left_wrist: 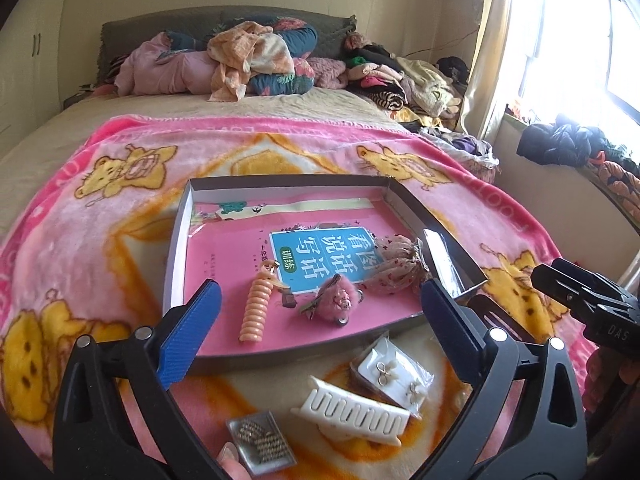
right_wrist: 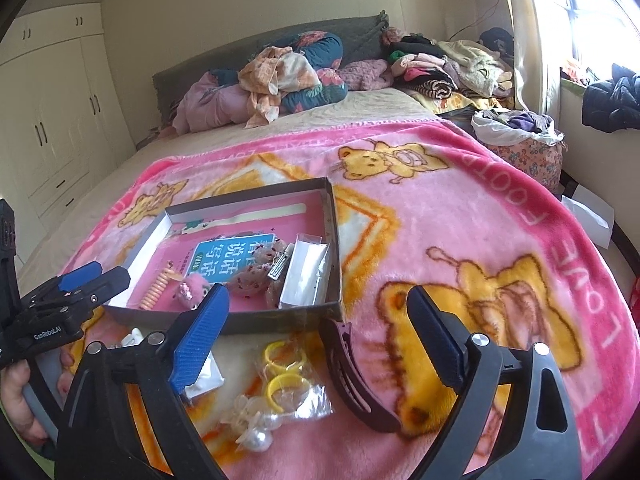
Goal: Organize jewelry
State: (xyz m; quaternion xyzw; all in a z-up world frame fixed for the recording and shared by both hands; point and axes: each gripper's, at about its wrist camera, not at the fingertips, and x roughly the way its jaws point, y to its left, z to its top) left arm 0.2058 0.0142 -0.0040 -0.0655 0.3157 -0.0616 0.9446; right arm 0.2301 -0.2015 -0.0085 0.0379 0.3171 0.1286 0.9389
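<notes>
A shallow grey box (left_wrist: 178, 240) (right_wrist: 334, 240) lies on the pink blanket, with an orange spiral hair tie (left_wrist: 255, 310), a pink fuzzy clip (left_wrist: 338, 300) and a floral scrunchie (left_wrist: 394, 266) inside. My left gripper (left_wrist: 320, 308) is open and empty above the box's near edge. Below it lie a white claw clip (left_wrist: 352, 412), an earring card (left_wrist: 396, 376) and a small metallic clip (left_wrist: 260, 440). My right gripper (right_wrist: 316, 320) is open and empty over a dark purple claw clip (right_wrist: 352, 376), a bag of yellow rings (right_wrist: 286, 376) and a pearl piece (right_wrist: 256, 436).
The bed holds the pink bear-print blanket (right_wrist: 480, 220), with piled bedding (left_wrist: 240, 60) and clothes (left_wrist: 400, 76) at the headboard. A wardrobe (right_wrist: 52, 120) stands left and a bright window (left_wrist: 580, 40) right. A silver packet (right_wrist: 306, 276) lies in the box's right side.
</notes>
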